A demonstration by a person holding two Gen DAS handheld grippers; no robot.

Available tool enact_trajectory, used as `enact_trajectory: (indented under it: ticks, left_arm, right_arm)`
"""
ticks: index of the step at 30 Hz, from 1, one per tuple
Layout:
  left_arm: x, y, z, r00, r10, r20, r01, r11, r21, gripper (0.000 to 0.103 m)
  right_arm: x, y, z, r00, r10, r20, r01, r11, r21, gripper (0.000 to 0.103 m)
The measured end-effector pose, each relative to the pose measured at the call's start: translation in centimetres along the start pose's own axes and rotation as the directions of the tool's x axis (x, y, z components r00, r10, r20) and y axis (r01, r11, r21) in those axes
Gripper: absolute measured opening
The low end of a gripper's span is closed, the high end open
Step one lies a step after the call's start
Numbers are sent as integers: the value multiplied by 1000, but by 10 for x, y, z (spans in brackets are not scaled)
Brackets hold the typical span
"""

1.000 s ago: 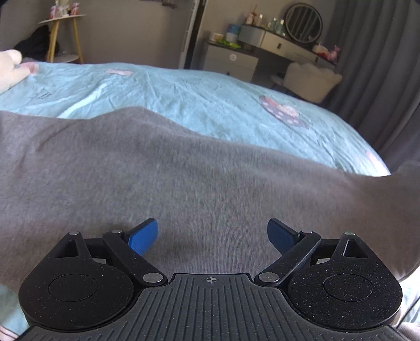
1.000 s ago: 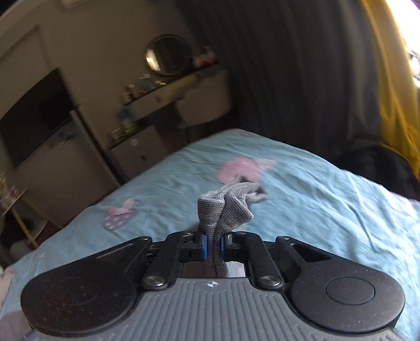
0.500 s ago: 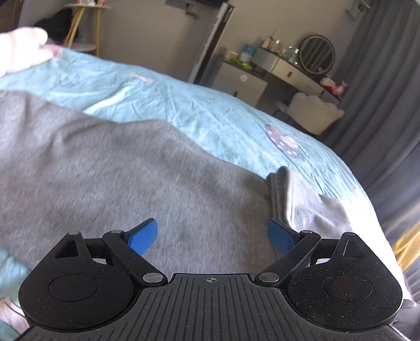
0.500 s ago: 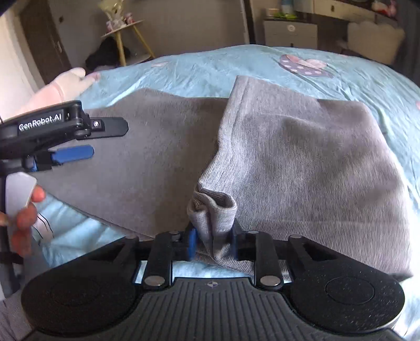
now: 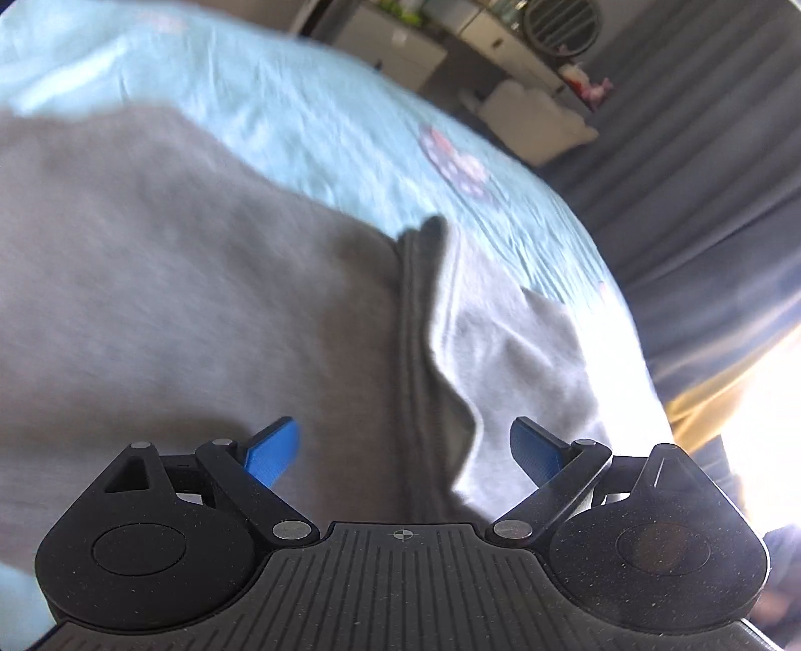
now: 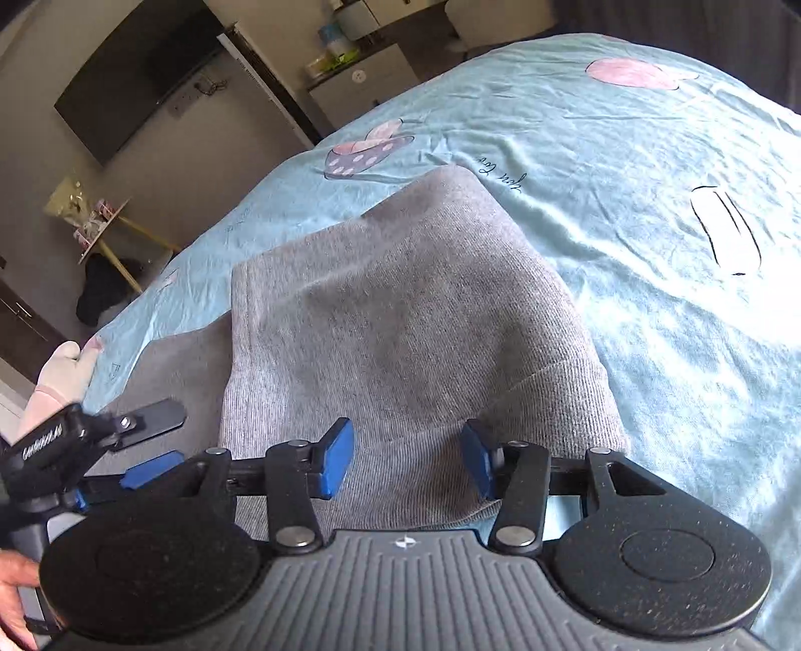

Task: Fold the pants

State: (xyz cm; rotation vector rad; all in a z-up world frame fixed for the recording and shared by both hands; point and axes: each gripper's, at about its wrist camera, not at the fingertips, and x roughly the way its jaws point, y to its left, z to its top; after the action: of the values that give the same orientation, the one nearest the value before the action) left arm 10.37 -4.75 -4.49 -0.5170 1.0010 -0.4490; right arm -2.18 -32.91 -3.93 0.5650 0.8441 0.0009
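Observation:
Grey pants lie on a light blue bedsheet, with one end folded over onto the rest. The ribbed hem of the folded part lies just in front of my right gripper, which is open and empty above it. In the left wrist view the pants fill the left and middle, and the folded edge runs up the centre. My left gripper is open and empty over that edge. It also shows at the left of the right wrist view.
The bed's far edge falls off toward dark grey curtains. A white dresser with a round mirror stands beyond the bed. A small yellow-legged side table and a wall TV stand at the far side.
My right gripper has opened and let go of the pants' hem, which now lies flat on the folded layer. My left gripper has shifted right toward the folded edge, still open.

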Motion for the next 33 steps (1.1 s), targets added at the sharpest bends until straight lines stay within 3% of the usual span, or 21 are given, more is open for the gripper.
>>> enact_trajectory:
  ticks: [3,7,11,14,15,16,17,18,20,25,29,33]
  left_arm:
    - [27,1,9,996,-42,-77,37,996,-75,96]
    - [50,-5,17,995,-37,-93,32,998,-53,96]
    - [66,-5,23,981,-162,-109,142,975,-173,87]
    - [80,2,19,967,-209,-144,170,955,-245,69]
    - [83,6,18,963,-224,-148,179,946,-270,52]
    - [85,10,18,962,-222,-157,166,938,-305,27]
    - [86,14,17,964,-206,-170,141,933,-330,19]
    - [85,17,16,965,-201,-171,134,931,-340,19]
    - [80,13,15,969,-188,-162,131,942,-309,18]
    - [68,-17,23,981,-70,-179,44,989,-144,16]
    - [62,-34,27,984,-10,-178,5,1000,-29,16]
    - [56,-38,30,984,7,-176,-4,1000,18,16]
  right_arm:
    - [6,0,4,1000,20,-3,-20,1000,2,49]
    - [10,-10,7,998,62,0,-62,996,70,49]
    - [13,-19,7,995,102,3,-101,986,129,49]
    - [15,-21,7,994,107,5,-107,984,140,49]
    - [14,-21,7,994,107,5,-106,984,140,49]
    - [14,-20,7,994,106,5,-106,985,139,49]
    - [14,-20,7,994,106,5,-106,985,139,49]
    - [14,-21,7,994,107,5,-106,984,142,49]
    - [14,-20,7,995,104,2,-103,984,142,49]
    - [9,-12,7,998,60,21,-62,992,110,49]
    - [-3,-10,4,997,23,77,-32,994,106,49]
    - [-13,-13,4,995,1,100,-13,992,122,49]
